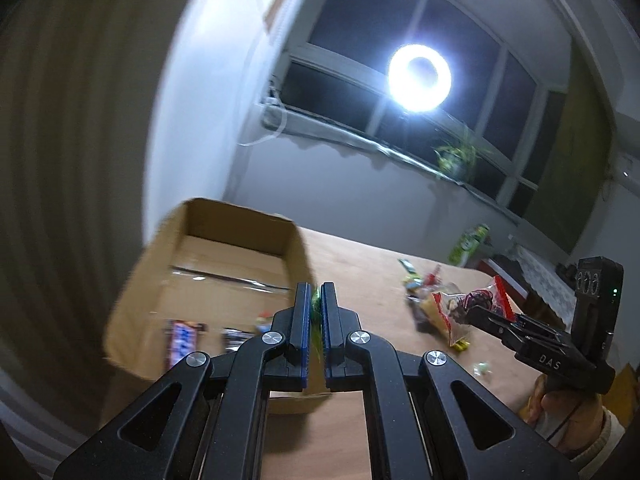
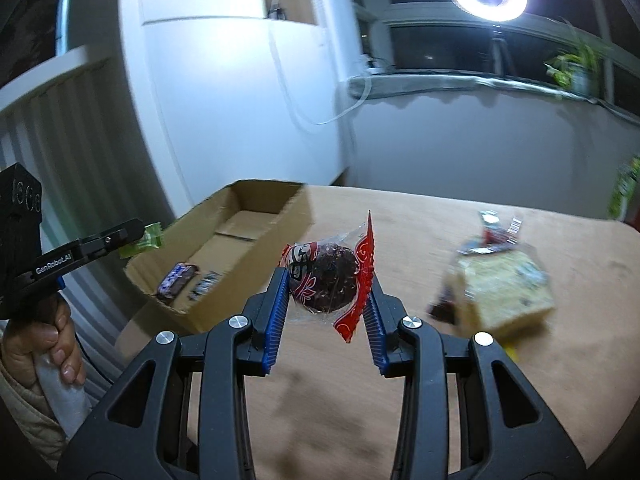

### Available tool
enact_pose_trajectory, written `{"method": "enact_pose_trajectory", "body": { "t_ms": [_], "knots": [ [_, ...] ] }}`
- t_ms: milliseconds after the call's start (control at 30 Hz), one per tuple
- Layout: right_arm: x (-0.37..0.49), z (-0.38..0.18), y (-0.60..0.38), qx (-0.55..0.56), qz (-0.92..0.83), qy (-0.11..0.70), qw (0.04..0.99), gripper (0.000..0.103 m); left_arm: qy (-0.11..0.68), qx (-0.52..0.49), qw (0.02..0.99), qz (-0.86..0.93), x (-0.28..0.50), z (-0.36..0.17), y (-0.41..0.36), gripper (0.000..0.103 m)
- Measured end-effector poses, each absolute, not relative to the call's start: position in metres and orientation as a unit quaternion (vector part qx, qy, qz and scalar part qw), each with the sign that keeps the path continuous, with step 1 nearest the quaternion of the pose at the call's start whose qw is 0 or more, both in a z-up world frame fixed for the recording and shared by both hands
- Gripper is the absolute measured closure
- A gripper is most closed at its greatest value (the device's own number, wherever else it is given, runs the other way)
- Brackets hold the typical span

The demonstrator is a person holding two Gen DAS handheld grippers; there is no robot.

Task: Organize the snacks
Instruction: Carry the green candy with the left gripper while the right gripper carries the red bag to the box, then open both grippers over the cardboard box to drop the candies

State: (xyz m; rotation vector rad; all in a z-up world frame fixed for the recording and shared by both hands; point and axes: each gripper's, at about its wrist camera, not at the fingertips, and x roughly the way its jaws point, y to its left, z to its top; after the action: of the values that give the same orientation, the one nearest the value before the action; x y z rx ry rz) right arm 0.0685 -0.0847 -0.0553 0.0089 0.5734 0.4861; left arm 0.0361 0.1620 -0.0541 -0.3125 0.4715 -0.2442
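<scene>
Cardboard box (image 2: 224, 248): open, on the wooden table (image 2: 440, 380), at left; holds a blue-wrapped bar (image 2: 178, 280) and a dark packet beside it.
Left gripper (image 1: 316, 300): nearly closed, pinching a green packet (image 1: 316, 304) above the box's near right corner.
Right gripper (image 2: 326, 280): moderately spread, clamping a red-edged round pastry (image 2: 326, 278) above the table.
Snack pile (image 2: 500, 276): on the table, right of the pastry.

table (image 2: 440, 380) bearing box (image 2: 256, 264), snacks (image 2: 504, 284)

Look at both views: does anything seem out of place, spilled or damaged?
Nothing is spilled or damaged. The loose snack pile on the table still sits outside the box, but that is just unsorted work.
</scene>
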Motion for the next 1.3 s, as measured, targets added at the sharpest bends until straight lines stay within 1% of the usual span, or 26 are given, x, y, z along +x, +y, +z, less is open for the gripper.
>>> {"method": "enact_pose_trajectory", "body": {
  "t_ms": [333,767,867,900,933,967,1000,1067,1167,1267,1300],
  "knots": [
    [0.087,-0.055,-0.006,-0.028,0.296,0.279,0.913,0.066,0.228,-0.164,0.957,-0.078,0.036,-0.064,0.202,0.099],
    [0.111,-0.065,0.054,-0.05,0.348,0.28,0.893,0.065,0.243,-0.159,0.954,-0.076,0.06,-0.077,0.205,0.099],
    [0.115,-0.075,0.065,-0.074,0.348,0.294,0.887,0.063,0.254,-0.158,0.952,-0.072,0.062,-0.082,0.204,0.099],
    [0.115,-0.078,0.067,-0.084,0.345,0.298,0.886,0.058,0.258,-0.154,0.952,-0.065,0.063,-0.083,0.204,0.098],
    [0.113,-0.08,0.066,-0.091,0.337,0.295,0.89,0.051,0.266,-0.147,0.952,-0.049,0.063,-0.084,0.204,0.094],
    [0.111,-0.08,0.063,-0.09,0.333,0.291,0.892,0.048,0.27,-0.144,0.951,-0.037,0.062,-0.085,0.205,0.081],
    [0.108,-0.079,0.058,-0.085,0.332,0.287,0.894,0.043,0.273,-0.144,0.951,-0.026,0.06,-0.085,0.206,0.059],
    [0.102,-0.078,0.047,-0.078,0.325,0.282,0.899,0.042,0.268,-0.147,0.952,-0.013,0.052,-0.084,0.208,0.039],
    [0.095,-0.079,0.033,-0.067,0.317,0.287,0.901,0.042,0.26,-0.143,0.955,-0.016,0.039,-0.078,0.205,0.039],
    [0.083,-0.08,0.021,-0.059,0.31,0.284,0.905,0.042,0.257,-0.137,0.957,-0.02,0.034,-0.074,0.202,0.033],
    [0.077,-0.079,0.017,-0.057,0.307,0.278,0.908,0.041,0.256,-0.134,0.957,-0.021,0.032,-0.073,0.201,0.033]
  ]
}}
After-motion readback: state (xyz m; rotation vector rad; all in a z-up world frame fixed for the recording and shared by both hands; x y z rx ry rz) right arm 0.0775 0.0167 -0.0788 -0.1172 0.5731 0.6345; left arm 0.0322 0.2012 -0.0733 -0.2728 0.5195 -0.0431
